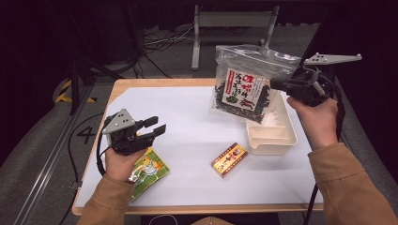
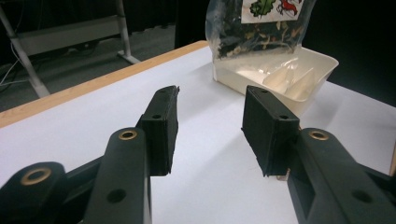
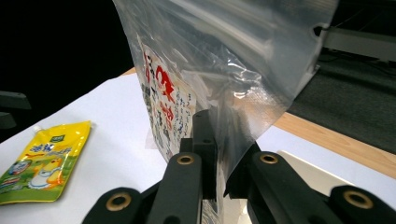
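At the left of the high view, the left gripper (image 1: 151, 129) hovers low over the white surface (image 1: 197, 122), its fingers apart with nothing between them; the left gripper view shows bare surface in the gap. Partly under that hand lies a yellow-green pouch (image 1: 149, 169), flat on the surface near the front edge; it lies flat at the lower left of the right gripper view too (image 3: 45, 161). Further right, well apart from the pouch, a small red and yellow box (image 1: 229, 159) lies flat, just in front of the white tray (image 1: 277, 140). The stretch of surface between the left gripper and the tray is open.

The tray sits near the right edge of the surface. In the left gripper view its inside (image 2: 322, 63) shows pale ribs or dividers; what else it may hold cannot be told.

Above the tray's far end hangs the seaweed bag (image 1: 244, 86), a clear plastic bag with dark contents and a red and white label, lifted off the surface and tilted. The right gripper (image 1: 277, 84) has its fingers clamped on the bag's right edge; in the right gripper view (image 3: 219, 172) the plastic is pinched between them.
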